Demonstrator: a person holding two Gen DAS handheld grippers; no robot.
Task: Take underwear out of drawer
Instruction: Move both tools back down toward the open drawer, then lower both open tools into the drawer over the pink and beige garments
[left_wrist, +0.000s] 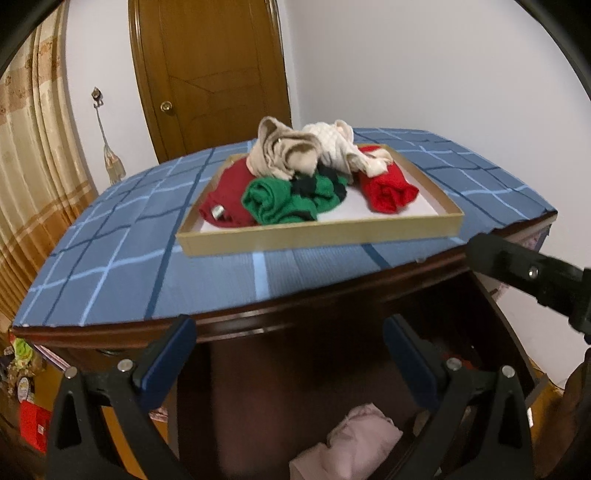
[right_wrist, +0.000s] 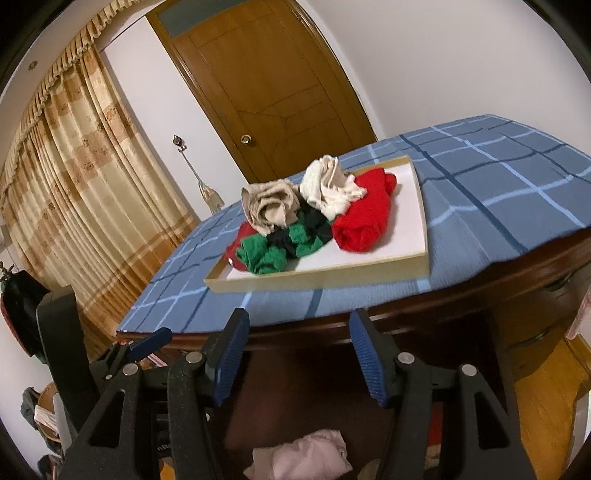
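Note:
A pale pink piece of underwear (left_wrist: 354, 439) (right_wrist: 306, 456) lies crumpled in the open dark wooden drawer (left_wrist: 314, 376) (right_wrist: 303, 384) below the dresser top. My left gripper (left_wrist: 288, 332) hangs open above the drawer, its blue pads wide apart with nothing between them. My right gripper (right_wrist: 300, 321) is open too, empty, over the same drawer and above the pink piece. Each gripper shows in the other's view: the right gripper (left_wrist: 517, 273) at the right edge, the left gripper (right_wrist: 147, 343) at the lower left.
On the blue plaid cloth (left_wrist: 110, 266) covering the dresser top stands a shallow cardboard tray (left_wrist: 317, 236) (right_wrist: 314, 278) holding red, green, beige and white garments. Behind are a wooden door (left_wrist: 210, 74), a curtain (right_wrist: 74, 184) and a white wall.

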